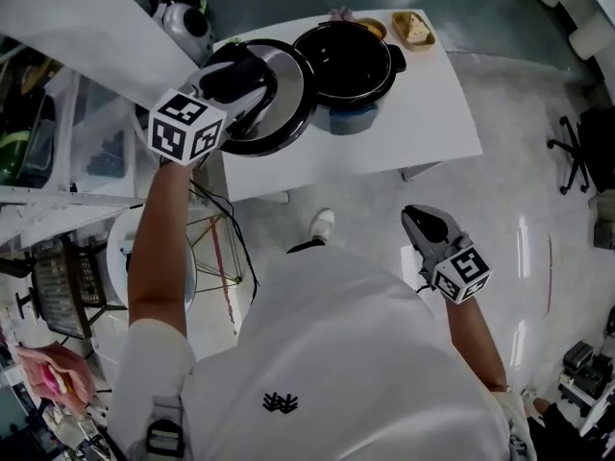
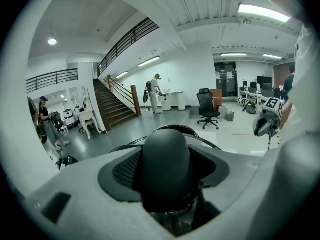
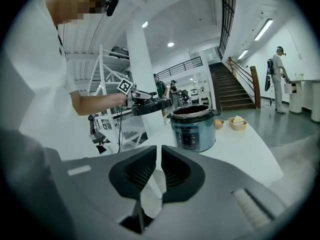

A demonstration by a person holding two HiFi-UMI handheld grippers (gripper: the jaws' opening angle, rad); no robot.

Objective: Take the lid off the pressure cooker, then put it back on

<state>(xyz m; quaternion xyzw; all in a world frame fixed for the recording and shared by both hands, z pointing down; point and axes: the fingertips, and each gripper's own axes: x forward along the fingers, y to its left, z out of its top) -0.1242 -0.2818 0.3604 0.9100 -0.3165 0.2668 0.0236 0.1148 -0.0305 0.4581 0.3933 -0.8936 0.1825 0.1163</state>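
My left gripper (image 1: 240, 80) is shut on the black knob (image 2: 165, 164) of the pressure cooker's lid (image 1: 283, 94). It holds the lid in the air, just left of the pot and over the table's left edge. The blue-grey cooker pot (image 1: 348, 65) stands open on the white table (image 1: 423, 113), with its dark inside showing. In the right gripper view the pot (image 3: 192, 126) is straight ahead and the held lid (image 3: 150, 105) hangs level to its left. My right gripper (image 1: 418, 221) is low by my right side, off the table, its jaws together with nothing between them.
A small tray of food (image 1: 411, 29) and an orange item (image 1: 370, 27) sit at the table's far end behind the pot. White shelving (image 1: 58, 133) and cables crowd the left side. An office chair (image 1: 577, 147) stands on the floor at the right.
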